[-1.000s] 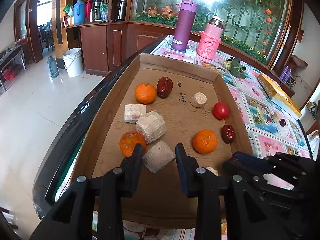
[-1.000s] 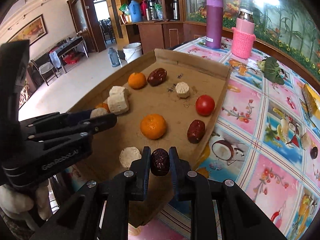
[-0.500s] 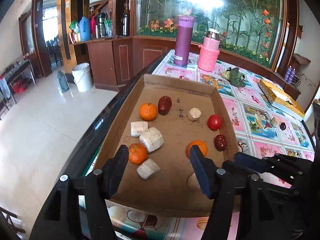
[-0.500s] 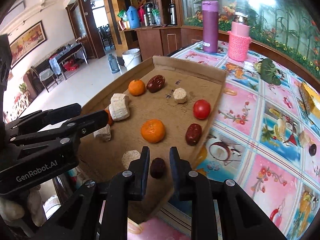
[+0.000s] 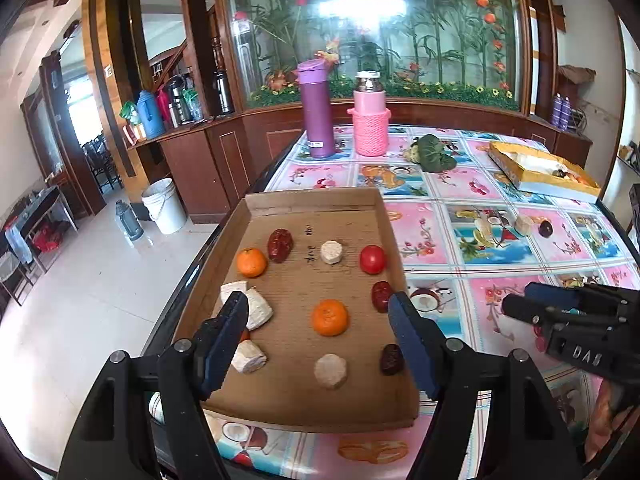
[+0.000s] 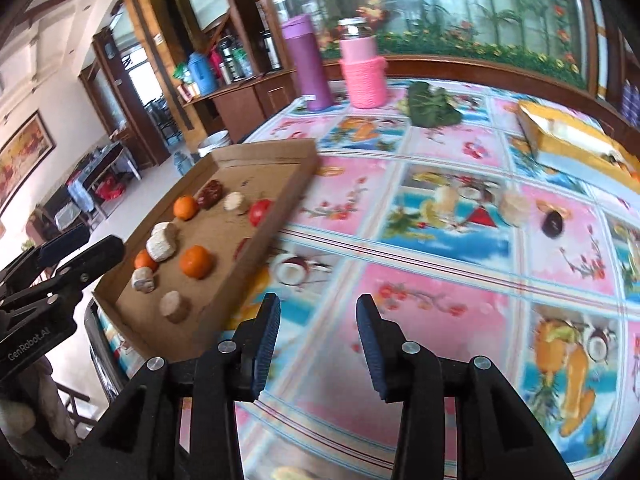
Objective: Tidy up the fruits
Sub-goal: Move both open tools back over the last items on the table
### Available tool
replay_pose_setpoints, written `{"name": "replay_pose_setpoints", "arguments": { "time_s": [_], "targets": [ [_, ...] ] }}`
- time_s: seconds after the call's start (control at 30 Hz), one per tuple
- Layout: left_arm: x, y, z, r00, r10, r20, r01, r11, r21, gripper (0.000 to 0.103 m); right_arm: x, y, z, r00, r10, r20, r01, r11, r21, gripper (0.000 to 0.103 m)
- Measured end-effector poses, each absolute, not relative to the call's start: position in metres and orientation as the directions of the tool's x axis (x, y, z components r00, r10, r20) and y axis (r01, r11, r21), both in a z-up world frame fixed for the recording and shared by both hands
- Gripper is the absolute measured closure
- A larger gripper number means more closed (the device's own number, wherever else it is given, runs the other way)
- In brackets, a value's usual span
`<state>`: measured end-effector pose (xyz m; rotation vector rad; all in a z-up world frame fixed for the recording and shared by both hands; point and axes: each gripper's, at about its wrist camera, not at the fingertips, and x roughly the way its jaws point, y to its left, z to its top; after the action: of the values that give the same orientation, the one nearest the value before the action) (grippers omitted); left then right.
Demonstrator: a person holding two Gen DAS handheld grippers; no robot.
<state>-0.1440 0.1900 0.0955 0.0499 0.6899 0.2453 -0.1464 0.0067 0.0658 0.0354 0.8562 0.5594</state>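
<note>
Cardboard tray (image 5: 312, 200) sits at the table (image 6: 440, 280) edge, taken as landmark; inside it: three oranges, one near centre (image 5: 330, 317); one tomato (image 5: 372, 259) by the right wall; three dates, the nearest (image 5: 391, 359) at the near right corner; several pale root pieces, one (image 5: 330, 371) near the front wall. Outside the tray, well to its right on the cloth: one pale piece (image 6: 513, 208) and one dark fruit (image 6: 553, 224) just beside it. Left gripper (image 5: 318, 344) over the tray's near end, jaws just been opening, nothing between them. Right gripper (image 6: 318, 340) right of the tray over bare cloth, jaws just been opening, empty. Judgement: most items gathered; two strays left to fetch.
</note>
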Motion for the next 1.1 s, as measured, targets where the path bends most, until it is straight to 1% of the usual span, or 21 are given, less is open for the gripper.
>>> {"name": "replay_pose_setpoints", "arguments": {
  "time_s": [0.1, 0.2, 0.4, 0.53, 0.63, 0.73, 0.93, 1.03, 1.1],
  "targets": [
    [-0.140, 0.178, 0.096, 0.742, 0.236, -0.628, -0.187, 0.972, 0.144, 0.031, -0.142, -0.021, 0.064, 0.536, 0.466, -0.704, -0.407, 0.873, 0.268, 0.060],
    [-0.137, 0.169, 0.098, 0.749, 0.214, -0.627, -0.165, 0.977, 0.136, 0.031, -0.137, -0.049, 0.064, 0.557, 0.442, -0.703, -0.367, 0.890, 0.270, 0.058],
    [-0.126, 0.156, 0.099, 0.761, 0.109, -0.639, -0.102, 0.994, 0.048, 0.031, -0.124, -0.116, 0.065, 0.607, 0.342, -0.718, -0.241, 0.939, 0.243, 0.057],
    [-0.112, 0.138, 0.087, 0.738, 0.031, -0.674, -0.041, 0.999, 0.001, 0.031, -0.110, -0.161, 0.065, 0.627, 0.268, -0.732, -0.144, 0.963, 0.229, 0.057],
    [-0.102, 0.124, 0.079, 0.716, -0.016, -0.698, 0.000, 1.000, -0.023, 0.031, -0.093, -0.180, 0.062, 0.622, 0.242, -0.745, -0.094, 0.967, 0.236, 0.057],
    [-0.093, 0.113, 0.076, 0.705, -0.042, -0.708, 0.023, 0.999, -0.036, 0.031, -0.071, -0.182, 0.057, 0.613, 0.247, -0.751, -0.080, 0.964, 0.252, 0.057],
    [-0.073, 0.102, 0.076, 0.698, -0.050, -0.715, 0.027, 0.999, -0.043, 0.031, -0.023, -0.160, 0.041, 0.607, 0.260, -0.751, -0.087, 0.961, 0.263, 0.058],
    [-0.061, 0.095, 0.076, 0.692, -0.060, -0.720, 0.032, 0.998, -0.052, 0.031, -0.007, -0.151, 0.029, 0.589, 0.267, -0.763, -0.094, 0.960, 0.263, 0.057],
    [-0.052, 0.089, 0.075, 0.687, -0.074, -0.723, 0.044, 0.997, -0.060, 0.031, -0.004, -0.144, 0.028, 0.598, 0.277, -0.752, -0.116, 0.958, 0.261, 0.057]
  ]
}}
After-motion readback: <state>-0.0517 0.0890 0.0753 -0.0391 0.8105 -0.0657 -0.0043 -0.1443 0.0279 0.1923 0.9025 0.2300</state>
